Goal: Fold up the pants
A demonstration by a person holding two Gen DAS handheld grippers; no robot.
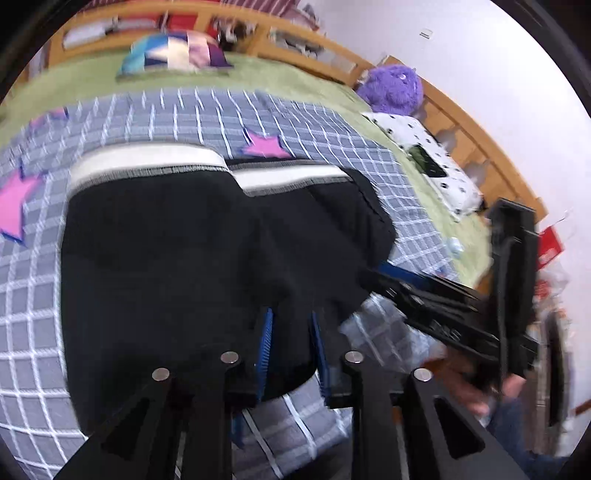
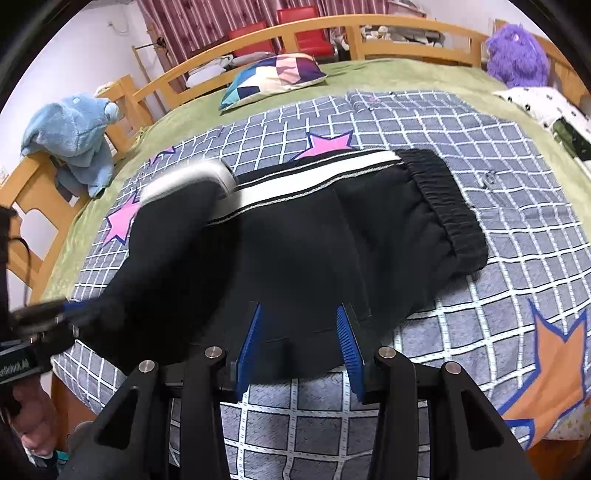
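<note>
Black pants with a white side stripe lie on a grey checked blanket, the elastic waistband to the right. One leg end is lifted and folded over at the left. My left gripper is shut on the black fabric of that leg; it also shows at the left in the right wrist view. My right gripper is open, its blue pads on either side of the pants' near edge. It also shows at the right in the left wrist view. The pants fill the left wrist view.
The blanket lies on a green bedspread inside a wooden bed frame. A patchwork pillow, a purple plush toy, a blue plush toy and a spotted white cloth sit around the edges.
</note>
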